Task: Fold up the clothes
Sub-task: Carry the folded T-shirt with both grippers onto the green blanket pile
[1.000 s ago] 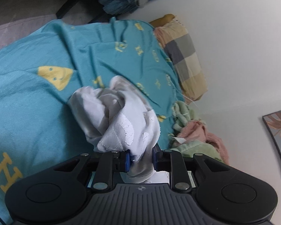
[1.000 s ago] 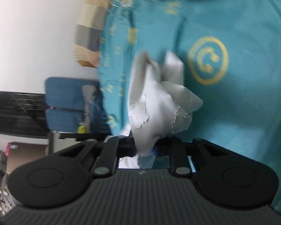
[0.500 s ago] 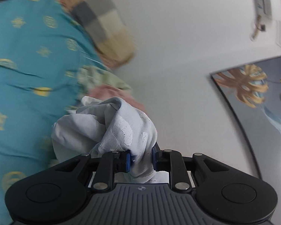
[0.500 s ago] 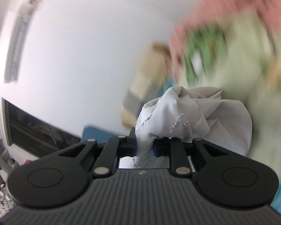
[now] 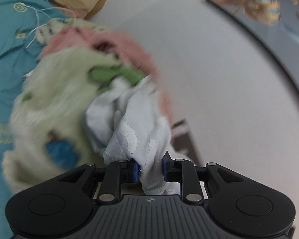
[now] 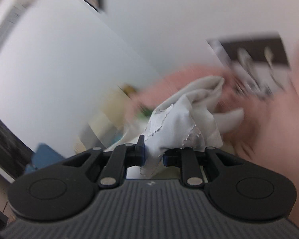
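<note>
Both grippers are gripping the same bunched white garment [image 5: 137,131], one edge each. In the left wrist view, the left gripper [image 5: 149,171] is clamping a wad of it between its blue-padded fingers [image 5: 136,172], low in the centre of the frame. Behind it, at centre left, a blurred heap of pale green and pink clothes [image 5: 69,83] is lying on a teal bedspread [image 5: 8,45]. In the right wrist view, the right gripper [image 6: 153,156] is likewise pinching the cloth at lower centre. The step looks like carrying the garment to be spread out. Next, the hands probably need to draw apart, pulling it taut and flat before any fold.
</note>
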